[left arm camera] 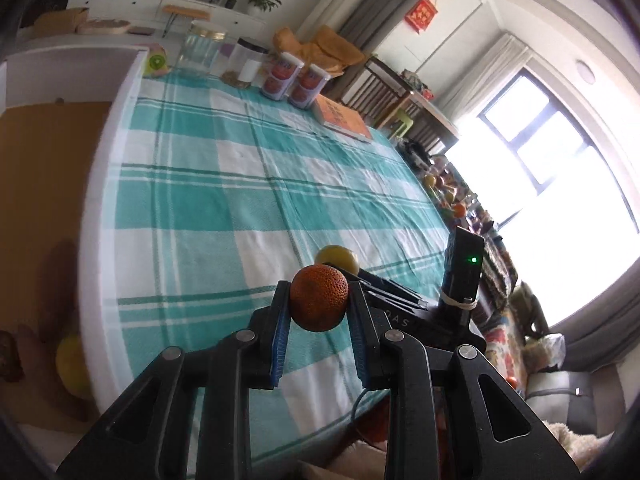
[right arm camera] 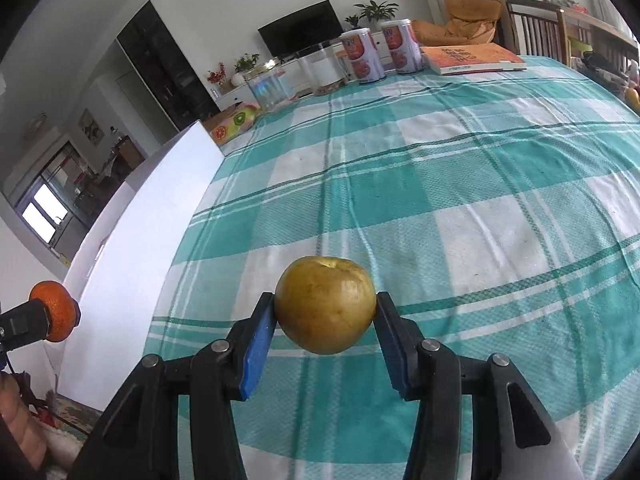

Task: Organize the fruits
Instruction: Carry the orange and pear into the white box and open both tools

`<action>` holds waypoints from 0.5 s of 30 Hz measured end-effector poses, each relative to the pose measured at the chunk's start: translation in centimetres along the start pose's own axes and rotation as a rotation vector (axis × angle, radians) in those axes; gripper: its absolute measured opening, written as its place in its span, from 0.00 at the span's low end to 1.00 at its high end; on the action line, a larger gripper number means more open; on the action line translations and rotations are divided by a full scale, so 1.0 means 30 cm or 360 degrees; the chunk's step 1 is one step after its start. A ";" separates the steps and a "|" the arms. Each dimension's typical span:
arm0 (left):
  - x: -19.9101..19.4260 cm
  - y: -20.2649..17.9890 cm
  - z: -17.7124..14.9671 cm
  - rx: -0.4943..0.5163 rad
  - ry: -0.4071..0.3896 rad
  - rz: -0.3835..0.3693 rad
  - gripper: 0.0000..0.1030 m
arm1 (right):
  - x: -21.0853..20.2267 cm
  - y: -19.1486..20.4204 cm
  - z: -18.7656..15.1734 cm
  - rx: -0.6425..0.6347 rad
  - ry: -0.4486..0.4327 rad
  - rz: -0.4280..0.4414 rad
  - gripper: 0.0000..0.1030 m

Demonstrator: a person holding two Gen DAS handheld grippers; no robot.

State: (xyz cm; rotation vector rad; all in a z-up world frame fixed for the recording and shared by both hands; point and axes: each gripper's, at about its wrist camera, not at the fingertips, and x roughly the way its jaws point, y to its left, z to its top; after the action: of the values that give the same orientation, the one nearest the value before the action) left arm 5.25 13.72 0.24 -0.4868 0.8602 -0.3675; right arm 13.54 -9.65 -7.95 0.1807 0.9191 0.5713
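Far ahead of the claw, across a teal-checked cloth: two printed cans side by side, an orange book lying flat just right of them, two clear jars to their left. Further left, at the cloth's far corner, a fruit-printed box. Beyond all these, a dark TV and potted plants against the wall.

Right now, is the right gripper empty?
No, the right gripper is shut on a yellow-brown pear, held above the checked tablecloth.
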 end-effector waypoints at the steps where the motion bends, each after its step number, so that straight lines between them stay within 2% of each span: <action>1: -0.056 0.045 0.024 -0.0031 -0.0044 0.0055 0.27 | 0.015 0.078 0.028 -0.0073 0.0025 0.0068 0.48; 3: -0.139 0.148 0.074 -0.0084 -0.0110 0.0187 0.27 | 0.042 0.266 0.081 -0.0279 0.0064 0.0186 0.48; 5: -0.178 0.270 0.123 -0.0137 -0.0135 0.0383 0.27 | 0.074 0.464 0.132 -0.0490 0.0116 0.0296 0.48; 8: -0.153 0.484 0.178 -0.0265 -0.0053 0.0611 0.27 | 0.163 0.736 0.178 -0.0777 0.0261 0.0385 0.48; 11: -0.091 0.665 0.203 -0.0345 0.0072 0.0781 0.27 | 0.298 0.939 0.166 -0.1023 0.0430 0.0349 0.48; 13: -0.049 0.761 0.194 -0.0424 0.0166 0.0835 0.27 | 0.399 1.023 0.136 -0.1117 0.0563 0.0304 0.48; 15: -0.027 0.852 0.176 -0.0610 0.0254 0.0752 0.27 | 0.487 1.073 0.096 -0.1173 0.0688 0.0248 0.48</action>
State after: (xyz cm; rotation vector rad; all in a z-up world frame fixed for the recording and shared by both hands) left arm 11.80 36.72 -10.27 -0.5917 1.1751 0.2009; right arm 10.19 25.45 -4.07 -0.5597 1.0535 1.0824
